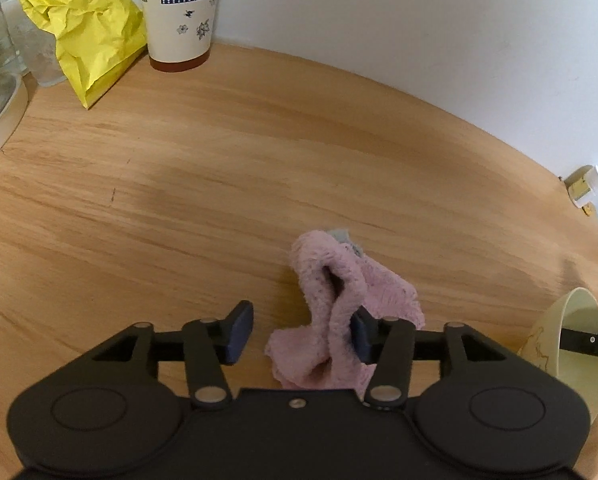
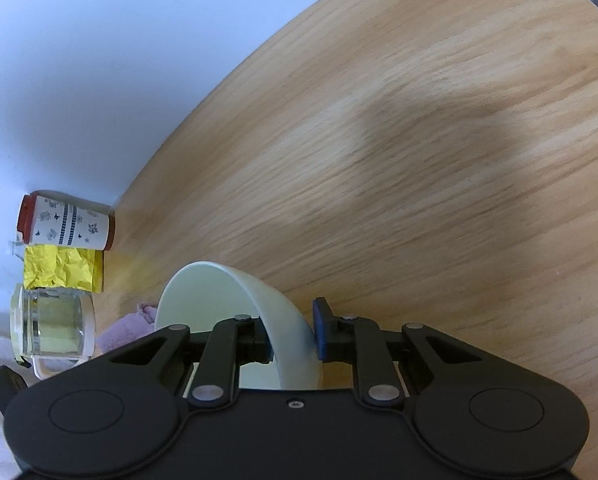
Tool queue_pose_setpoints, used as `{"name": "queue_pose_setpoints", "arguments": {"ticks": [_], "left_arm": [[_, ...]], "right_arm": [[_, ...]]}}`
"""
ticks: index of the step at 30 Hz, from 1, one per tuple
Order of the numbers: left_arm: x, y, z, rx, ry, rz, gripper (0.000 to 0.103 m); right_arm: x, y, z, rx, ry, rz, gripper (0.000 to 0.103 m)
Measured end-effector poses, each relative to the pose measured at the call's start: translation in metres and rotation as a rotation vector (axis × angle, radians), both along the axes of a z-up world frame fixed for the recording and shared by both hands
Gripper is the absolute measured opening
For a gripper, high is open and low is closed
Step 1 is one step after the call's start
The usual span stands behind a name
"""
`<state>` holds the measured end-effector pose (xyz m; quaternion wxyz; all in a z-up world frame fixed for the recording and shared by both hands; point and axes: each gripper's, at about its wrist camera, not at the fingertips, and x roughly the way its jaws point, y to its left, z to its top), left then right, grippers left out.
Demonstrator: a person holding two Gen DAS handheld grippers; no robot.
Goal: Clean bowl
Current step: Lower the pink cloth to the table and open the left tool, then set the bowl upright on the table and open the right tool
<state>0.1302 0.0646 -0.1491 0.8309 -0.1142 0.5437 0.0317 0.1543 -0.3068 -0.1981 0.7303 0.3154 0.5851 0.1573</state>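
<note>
Left gripper (image 1: 299, 330) sits spread apart, pink cloth (image 1: 339, 312) draped over one finger. Only the right wrist view shows the right gripper (image 2: 293, 336) clamped on the bowl (image 2: 235, 312) wall, lower centre.

Wooden table (image 1: 219, 152) bears pink cloth (image 1: 339, 320), floral cup (image 1: 179, 12).

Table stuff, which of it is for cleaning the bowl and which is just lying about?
For the job:
- bowl, its wall between the right gripper fingers
- pink cloth, draped between the open left gripper fingers

Just lying about:
- yellow paper bag
- flowered cup
- glass jar
- small white-capped bottle at the table's far edge
</note>
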Motion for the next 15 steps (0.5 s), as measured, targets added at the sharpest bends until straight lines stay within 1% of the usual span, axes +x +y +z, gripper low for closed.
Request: {"name": "queue_pose_setpoints", "arguments": {"ticks": [1,3,4,5,7,9,10,11,13,14,15], "left_arm": [[0.0,-0.0007,0.0,0.009,0.003,-0.004,0.069],[-0.0002,-0.0013,0.0002,0.02,0.011,-0.007,0.076],[-0.0003,-0.0016,0.0003,0.025,0.015,-0.008,0.084],[-0.0005,-0.0017,0.0002,0.033,0.021,-0.006,0.088],[-0.0012,-0.0015,0.0,0.041,0.033,-0.002,0.089],[-0.0019,-0.0006,-0.0009,0.031,0.042,-0.003,0.094],[-0.002,-0.0003,-0.0013,0.032,0.048,-0.003,0.1],[-0.003,-0.0001,-0.0008,0.036,0.047,-0.004,0.1],[-0.0034,0.0006,0.0002,0.033,0.047,-0.009,0.1],[-0.0037,0.0008,0.0007,0.033,0.05,-0.011,0.102],[-0.0039,0.0009,0.0012,0.032,0.053,-0.012,0.102]], "right_arm": [[-0.0004,-0.0023,0.0004,-0.001,-0.001,0.0,0.021],[-0.0007,-0.0051,0.0007,0.004,0.001,-0.006,0.023],[-0.0002,-0.008,0.0003,0.012,0.006,-0.012,0.024],[0.0,-0.0085,0.0005,0.013,0.006,-0.01,0.024],[-0.0008,-0.0078,0.003,0.006,-0.004,-0.002,0.025],[-0.0005,-0.0067,0.0045,-0.001,-0.007,0.012,0.025],[-0.0006,-0.0065,0.0054,-0.004,-0.01,0.012,0.026],[-0.0007,-0.0063,0.0063,-0.006,-0.012,0.01,0.028],[-0.0016,-0.0072,0.0085,-0.001,-0.022,-0.007,0.044],[-0.0018,-0.0075,0.0087,0.001,-0.022,-0.01,0.047],[-0.0019,-0.0076,0.0087,0.004,-0.021,-0.012,0.054]]}}
